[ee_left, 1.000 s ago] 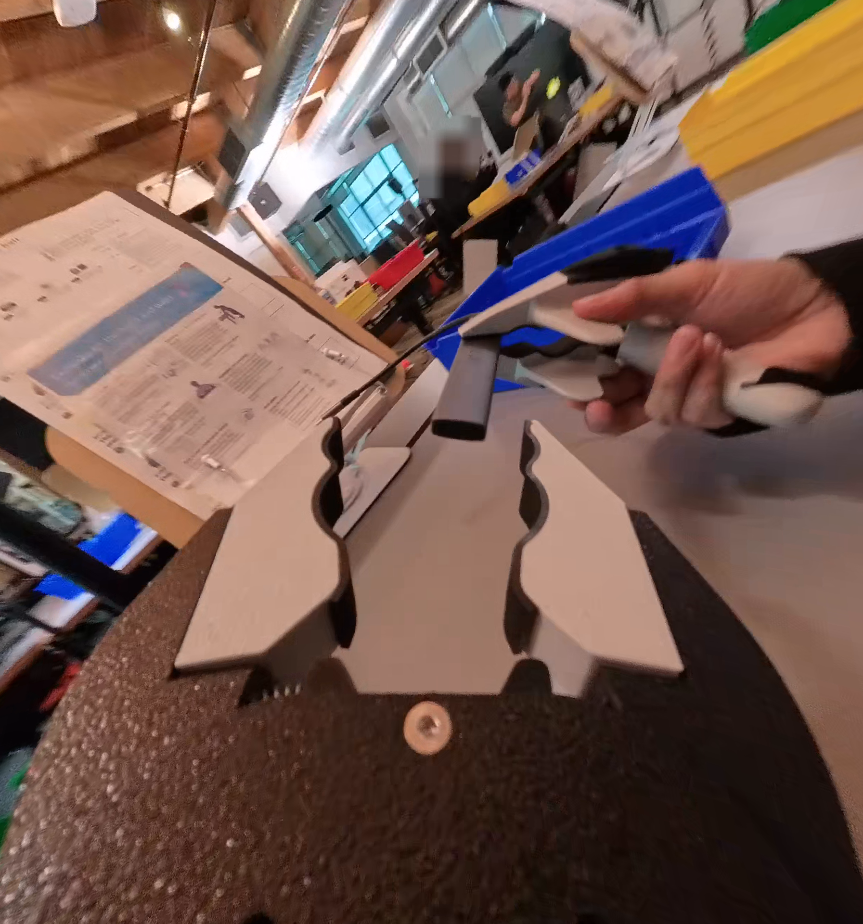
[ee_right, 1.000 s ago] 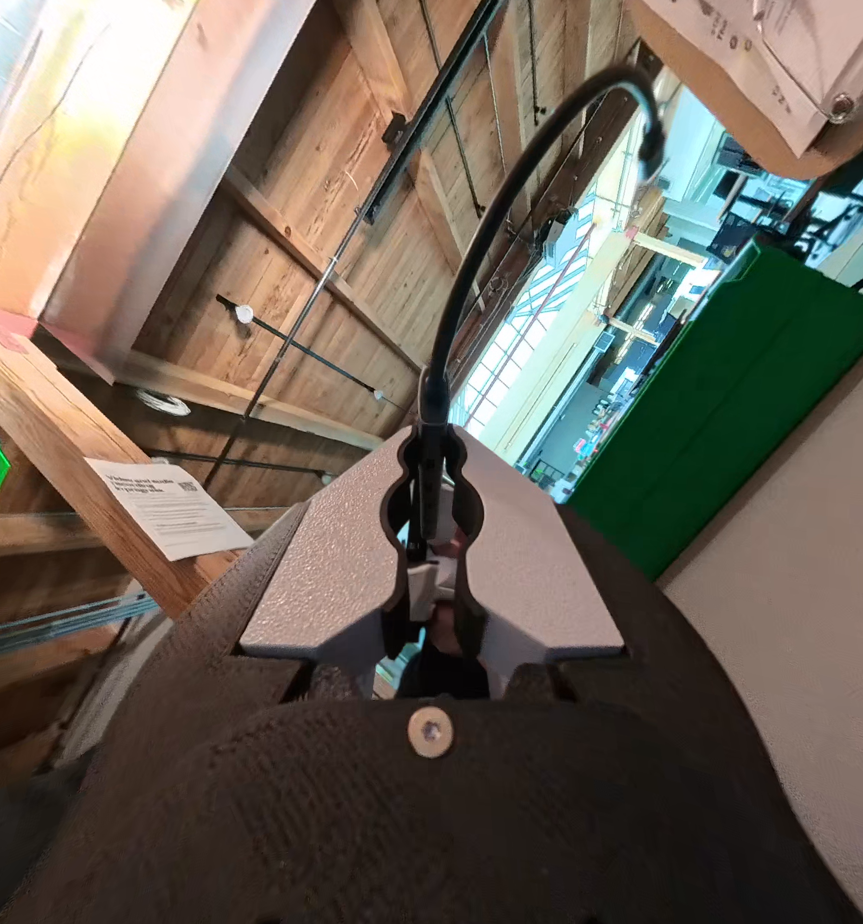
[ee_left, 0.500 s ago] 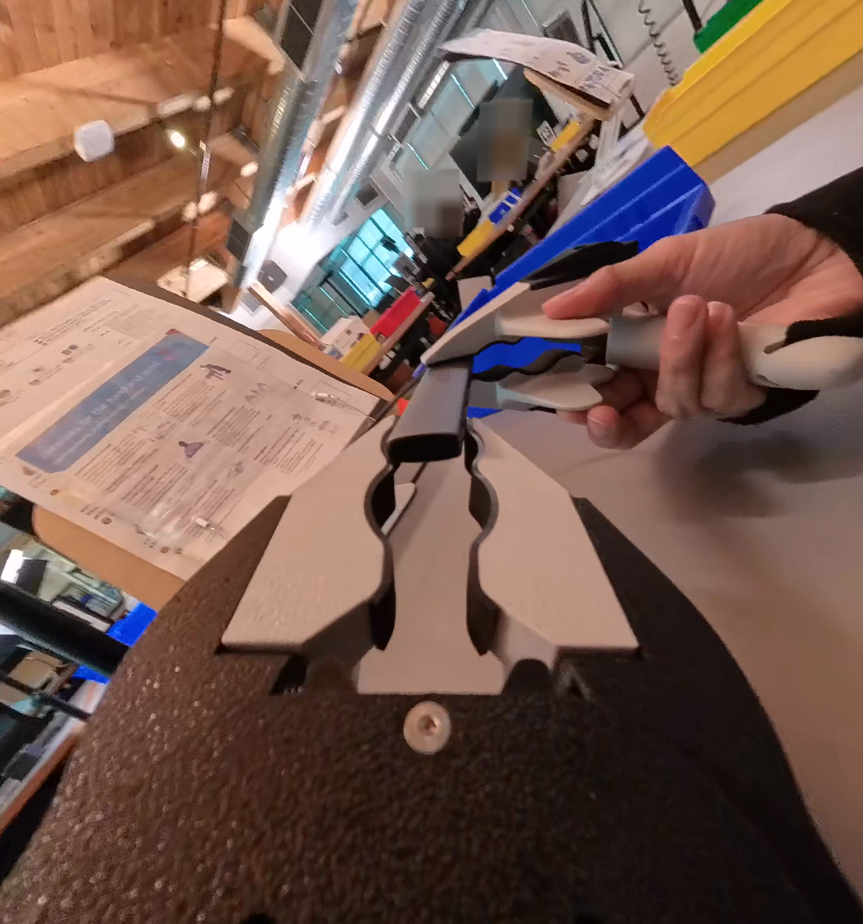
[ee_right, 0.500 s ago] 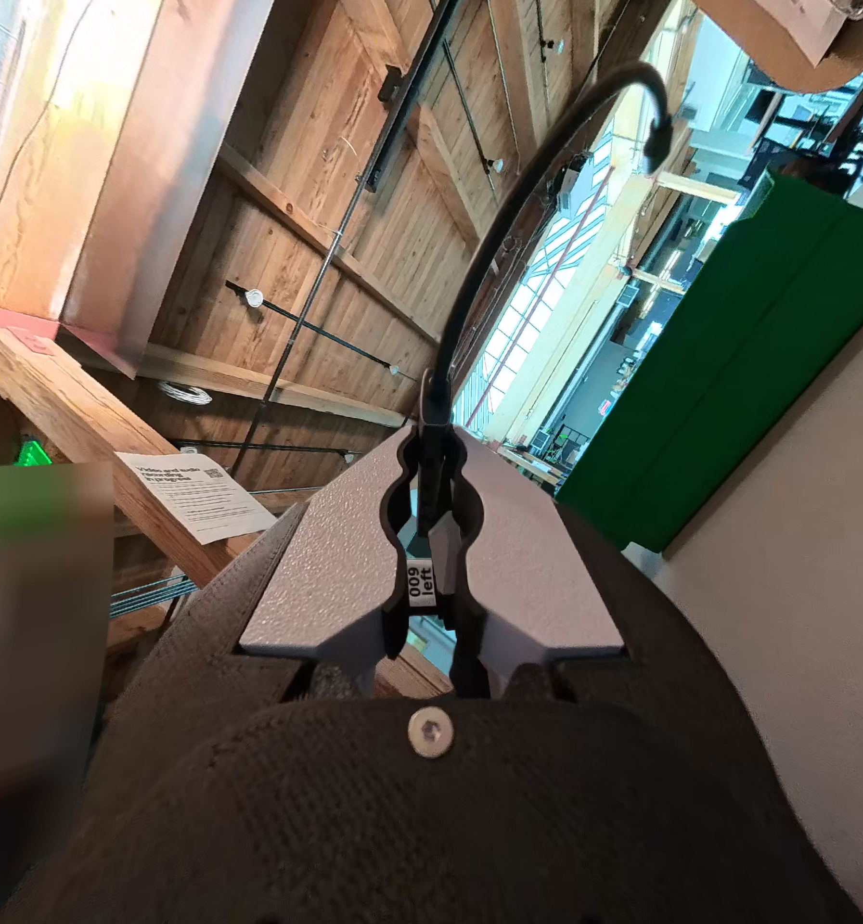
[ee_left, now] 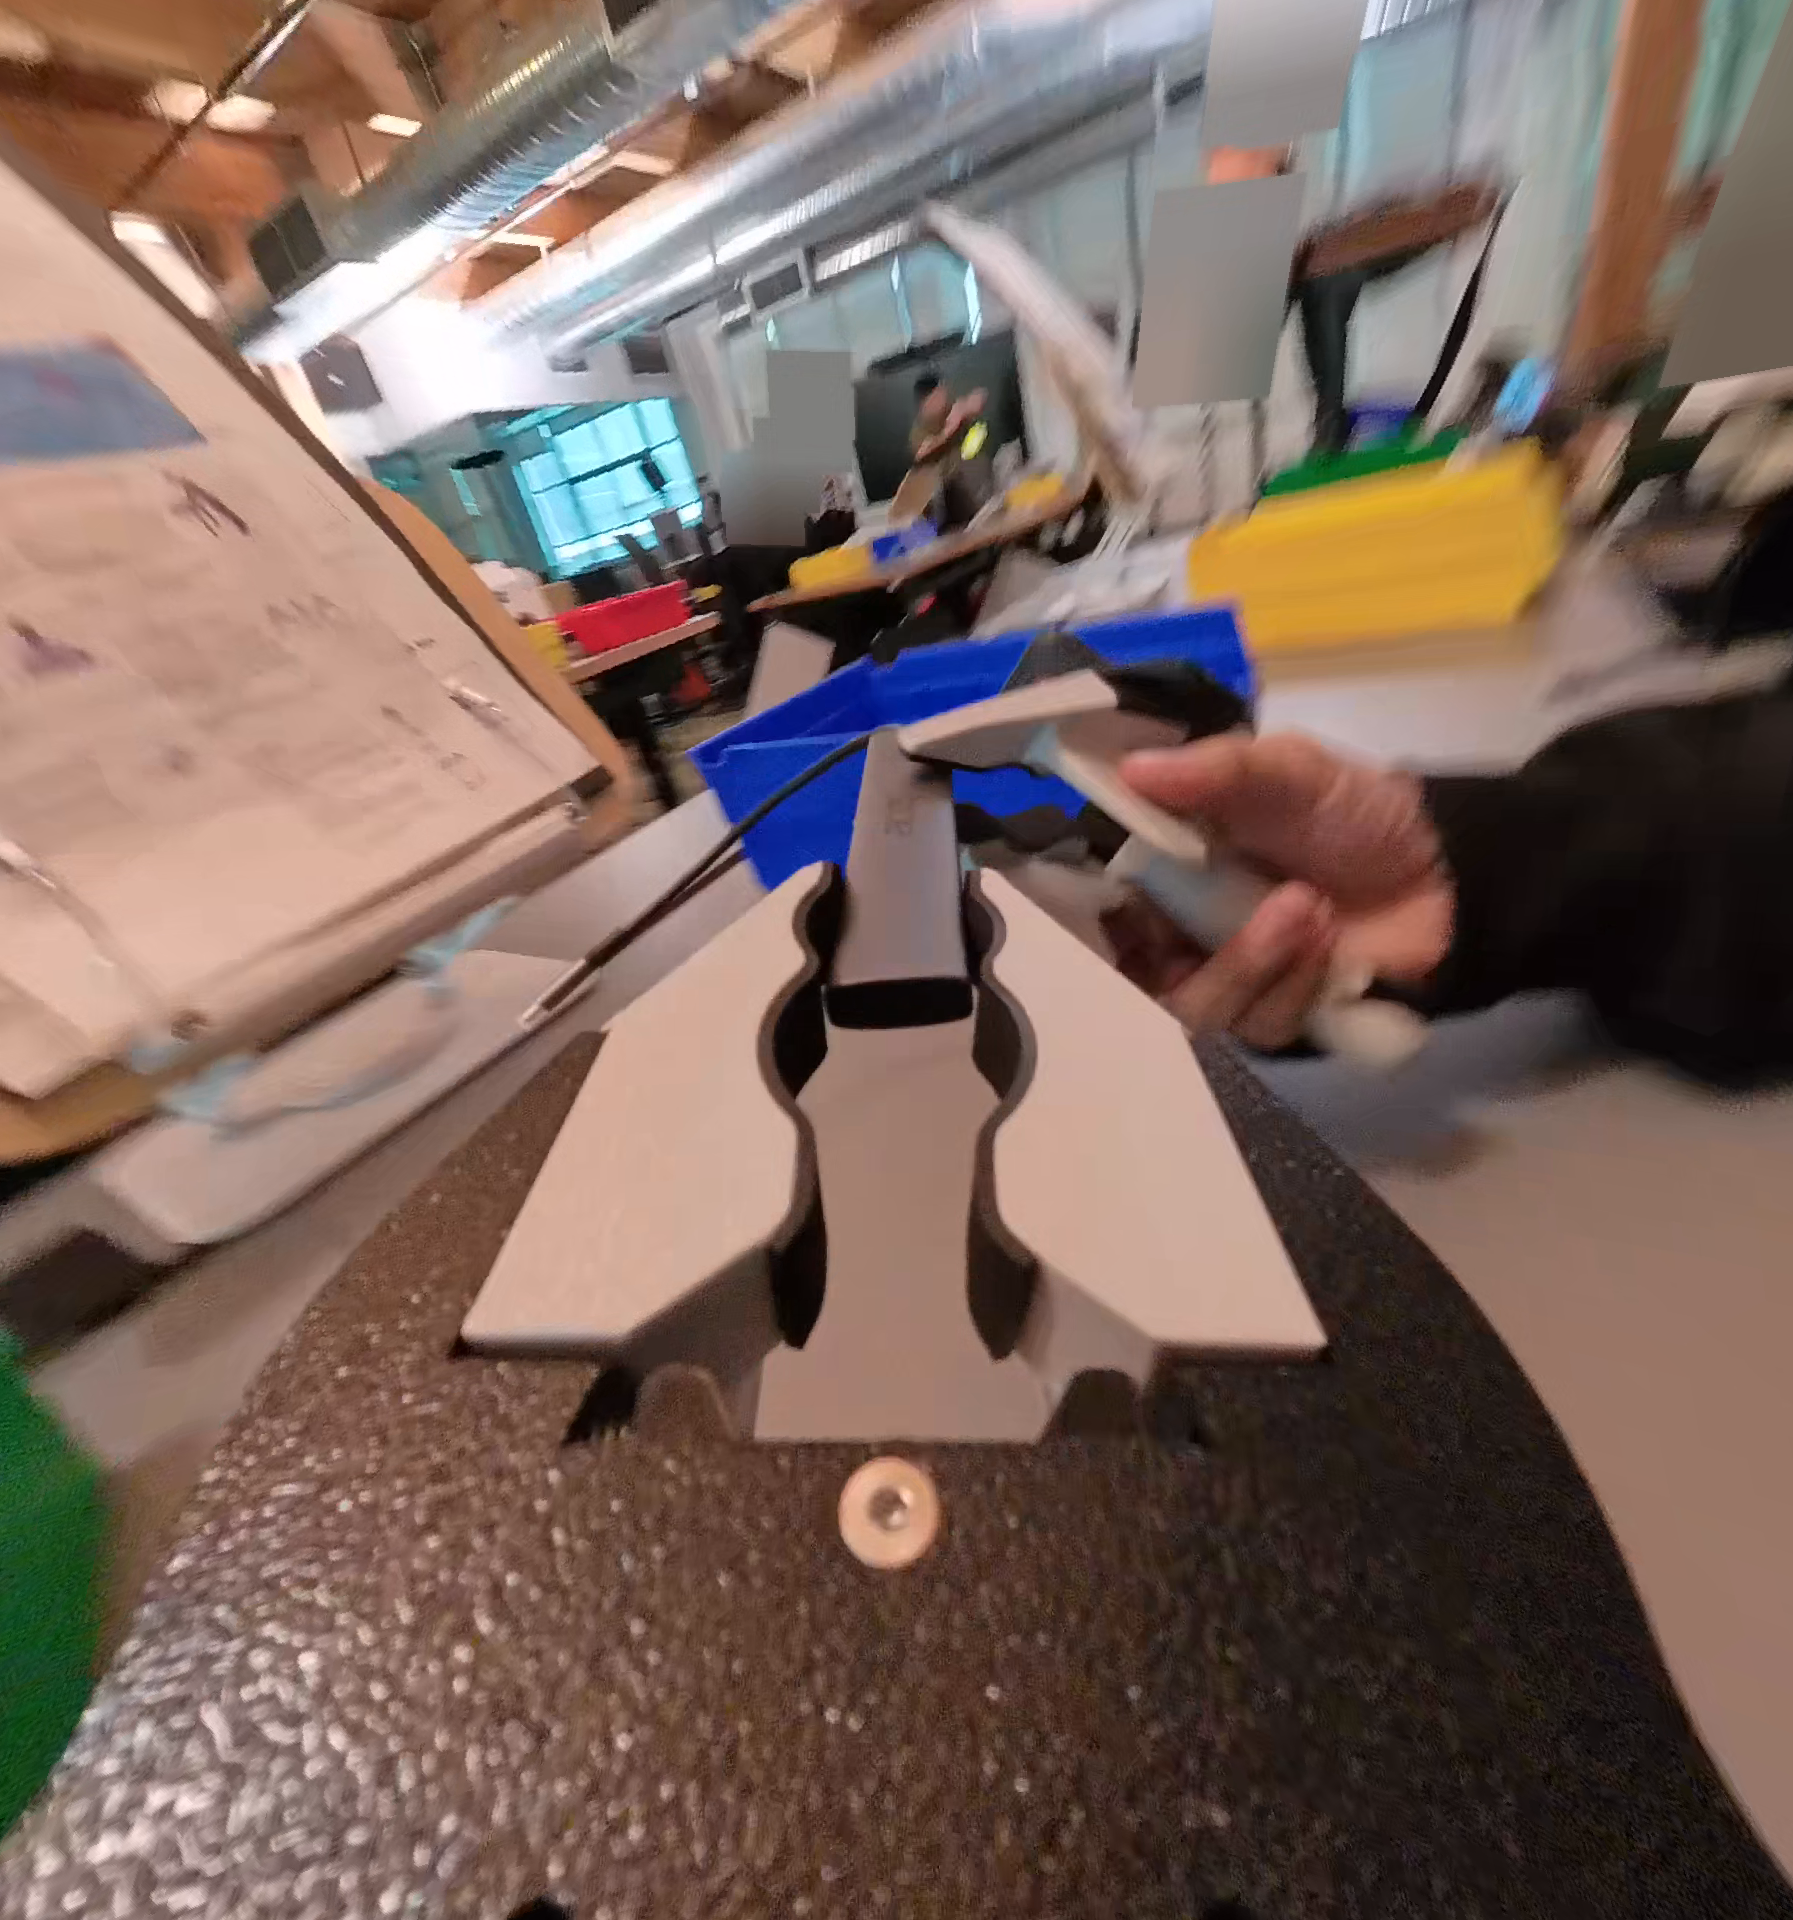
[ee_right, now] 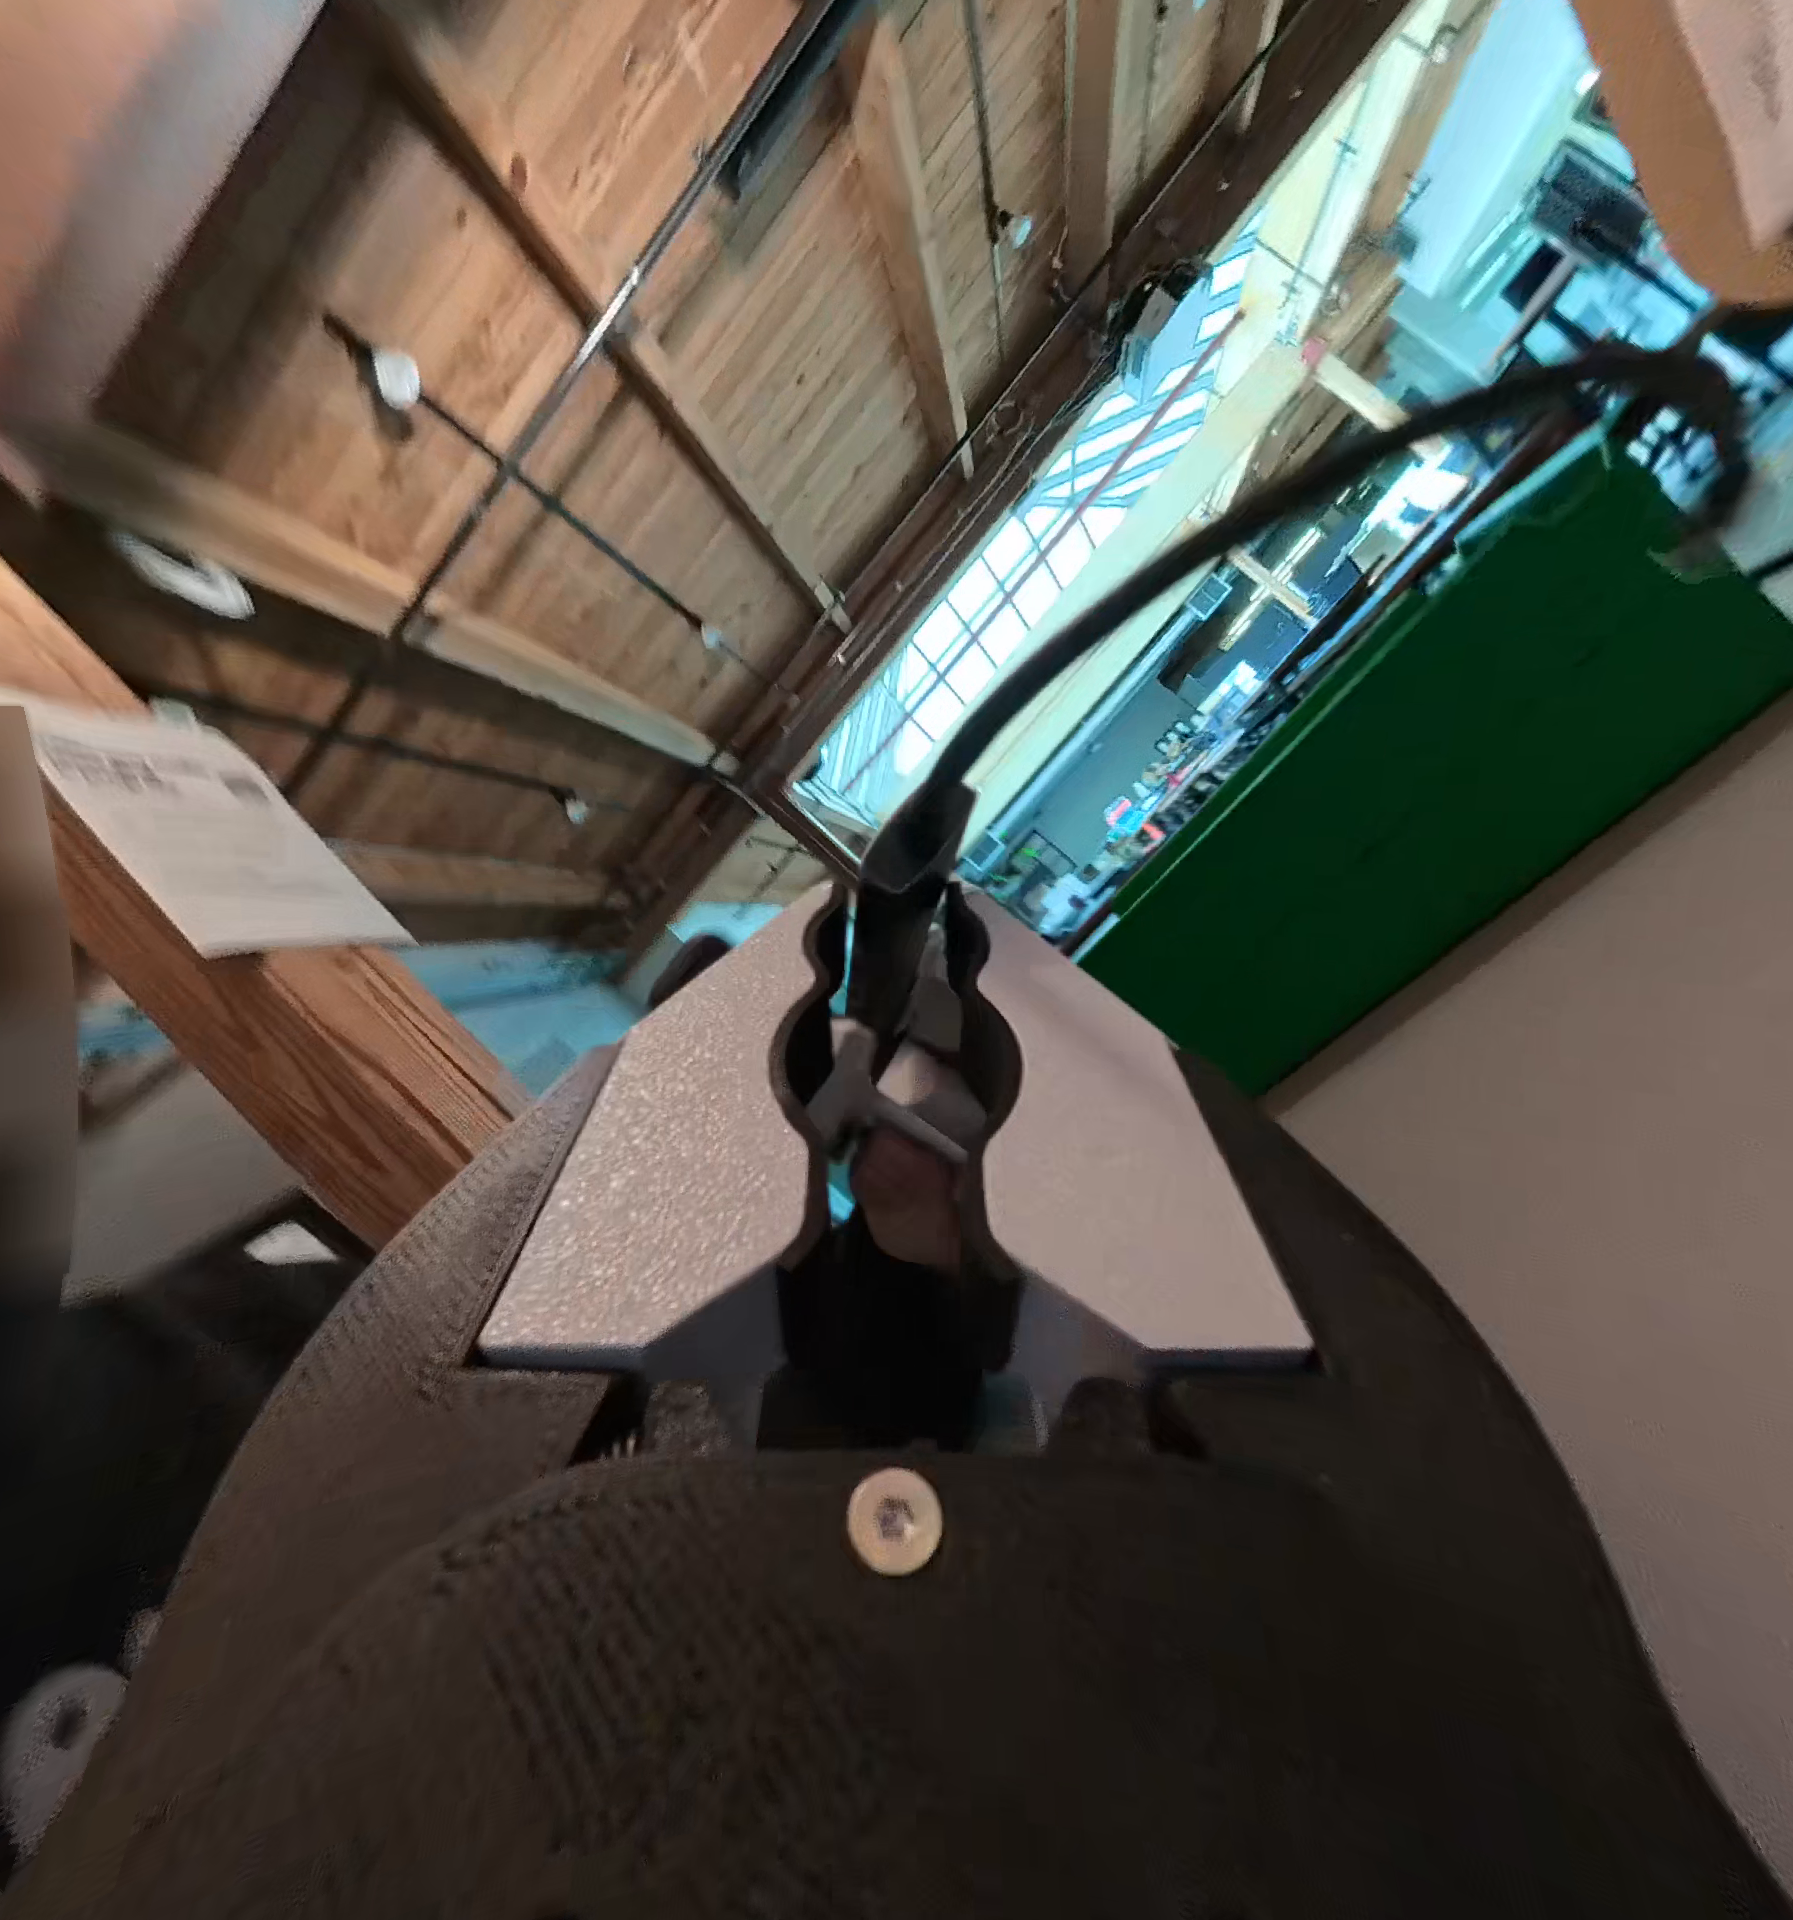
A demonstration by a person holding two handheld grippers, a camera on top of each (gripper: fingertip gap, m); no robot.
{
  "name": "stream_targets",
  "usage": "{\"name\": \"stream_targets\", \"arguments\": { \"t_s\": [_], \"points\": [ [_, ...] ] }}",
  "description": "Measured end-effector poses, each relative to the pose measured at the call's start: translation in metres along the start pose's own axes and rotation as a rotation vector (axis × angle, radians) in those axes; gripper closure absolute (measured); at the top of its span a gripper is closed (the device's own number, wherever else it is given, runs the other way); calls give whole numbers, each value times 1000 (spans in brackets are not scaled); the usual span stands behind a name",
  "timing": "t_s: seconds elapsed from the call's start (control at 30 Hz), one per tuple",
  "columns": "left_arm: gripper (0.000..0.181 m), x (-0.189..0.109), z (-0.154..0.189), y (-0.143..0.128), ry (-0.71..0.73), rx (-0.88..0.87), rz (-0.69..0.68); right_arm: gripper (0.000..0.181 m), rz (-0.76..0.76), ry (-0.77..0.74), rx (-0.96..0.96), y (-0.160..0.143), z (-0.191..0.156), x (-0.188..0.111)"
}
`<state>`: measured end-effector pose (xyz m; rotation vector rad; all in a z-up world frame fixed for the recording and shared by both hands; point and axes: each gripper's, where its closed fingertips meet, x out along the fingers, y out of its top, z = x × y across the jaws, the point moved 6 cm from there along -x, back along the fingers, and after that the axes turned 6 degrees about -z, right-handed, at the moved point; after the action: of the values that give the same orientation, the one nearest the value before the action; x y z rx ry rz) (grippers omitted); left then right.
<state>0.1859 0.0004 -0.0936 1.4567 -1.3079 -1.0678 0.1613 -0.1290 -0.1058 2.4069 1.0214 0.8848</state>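
Observation:
A flat grey hub with a thin black cable is held in the air between both grippers. In the left wrist view my left gripper is shut on the hub's near end, fingers touching both sides. My right gripper, in a person's hand, grips the hub's far end. In the right wrist view my right gripper is shut on the dark hub. Its cable arcs up and right to a plug.
A clipboard with a printed sheet leans at the left. A blue bin and yellow bins stand behind on the grey table. A green bin stands at the table's edge in the right wrist view. Left and right tips are no more than a few centimetres apart.
My left gripper was open a second ago and has closed onto the hub's near end. The right gripper kept its grip, and the cable swung over to the right.

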Motion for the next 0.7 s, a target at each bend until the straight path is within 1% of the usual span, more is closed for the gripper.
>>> {"name": "stream_targets", "arguments": {
  "t_s": [0.03, 0.07, 0.1, 0.13, 0.17, 0.2, 0.23, 0.27, 0.3, 0.33, 0.43, 0.47, 0.53, 0.6, 0.7],
  "points": [
    [160, -4, -6, 1, -35, -113, 44, 152, -14, -14, -74, 1, -5, 0],
    [160, -7, -13, 0, -58, -207, 75, 131, -26, -58, -153, 4, -9, 0],
    [160, -11, -19, -2, -71, -289, 100, 115, -55, -129, -258, 6, -12, -1],
    [160, -14, -26, -5, -72, -366, 126, 106, -106, -201, -392, 7, -16, -4],
    [160, -16, -32, -8, -74, -435, 147, 93, -157, -299, -540, 10, -18, -6],
    [160, -18, -37, -11, -77, -488, 156, 74, -185, -412, -697, 15, -22, -10],
    [160, -19, -40, -14, -76, -517, 159, 64, -186, -504, -861, 21, -28, -14],
    [160, -19, -41, -16, -83, -520, 157, 64, -177, -552, -1015, 24, -36, -17],
    [160, -18, -39, -17, -102, -500, 154, 67, -167, -563, -1118, 24, -44, -19],
    [160, -17, -35, -16, -124, -467, 143, 70, -169, -548, -1164, 23, -50, -19],
    [161, -11, -19, -14, -200, -325, 96, 71, -255, -499, -1134, 18, -48, -20],
    [161, -11, -14, -13, -230, -278, 98, 69, -292, -484, -1121, 15, -45, -20],
    [161, -11, -4, -12, -307, -222, 117, 72, -351, -437, -1102, 8, -43, -21],
    [161, -13, 1, -11, -365, -206, 137, 88, -433, -369, -1074, -2, -42, -22],
    [161, -18, 5, -8, -434, -197, 194, 99, -536, -297, -1019, -17, -38, -21]
  ]
}}
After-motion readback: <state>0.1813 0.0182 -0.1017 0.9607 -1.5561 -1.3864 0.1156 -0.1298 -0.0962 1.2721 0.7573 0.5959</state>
